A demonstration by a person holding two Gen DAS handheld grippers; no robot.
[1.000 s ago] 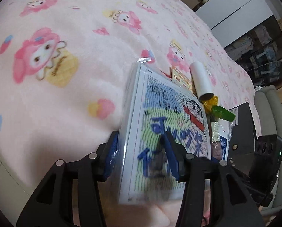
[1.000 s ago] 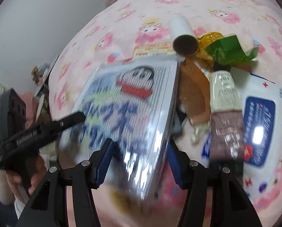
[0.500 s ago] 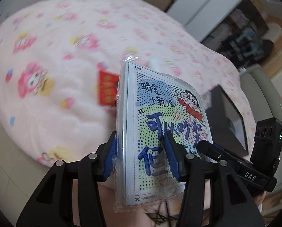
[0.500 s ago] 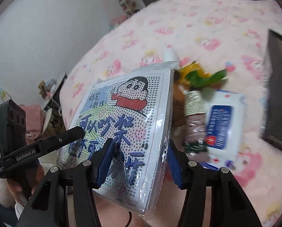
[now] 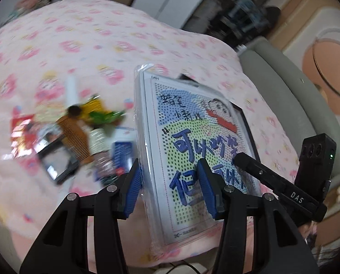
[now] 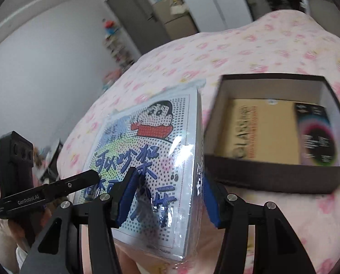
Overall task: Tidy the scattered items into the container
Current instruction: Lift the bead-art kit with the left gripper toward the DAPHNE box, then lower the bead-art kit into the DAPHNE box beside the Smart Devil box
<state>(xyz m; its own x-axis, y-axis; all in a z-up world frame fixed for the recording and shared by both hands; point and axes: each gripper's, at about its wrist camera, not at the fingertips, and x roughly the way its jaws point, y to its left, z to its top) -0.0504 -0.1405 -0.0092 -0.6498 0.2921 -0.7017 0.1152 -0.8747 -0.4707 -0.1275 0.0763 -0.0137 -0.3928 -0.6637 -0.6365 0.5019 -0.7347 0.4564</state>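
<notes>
A flat plastic-wrapped cartoon craft pack [image 5: 192, 141] [image 6: 160, 150] hangs above the pink bed, tilted on edge. My left gripper [image 5: 168, 175] is shut on its lower part, blue pads on both faces. My right gripper [image 6: 168, 182] is shut on the same pack from the other side. Each view shows the other gripper's finger [image 5: 249, 162] [image 6: 83, 178] against the pack. The open dark box [image 6: 272, 178] lies just right of the pack and holds a brown carton [image 6: 261, 130] and a dark packet [image 6: 318, 137]. The pack hides most of the box [image 5: 245, 118] in the left wrist view.
Left on the pink blanket [image 5: 101, 45] lie a brown comb [image 5: 74, 137], a white roll [image 5: 70, 89], a green wrapper [image 5: 103, 116], a blue-white wipes pack [image 5: 122, 155], a black-framed mirror [image 5: 55, 159] and a red packet [image 5: 21, 127]. A grey cushion [image 5: 284, 86] borders the bed's right.
Both grippers have lifted the pack off the pile and carried it up and to the right. The pile has slid left in the left wrist view, and the open box has come into the right wrist view.
</notes>
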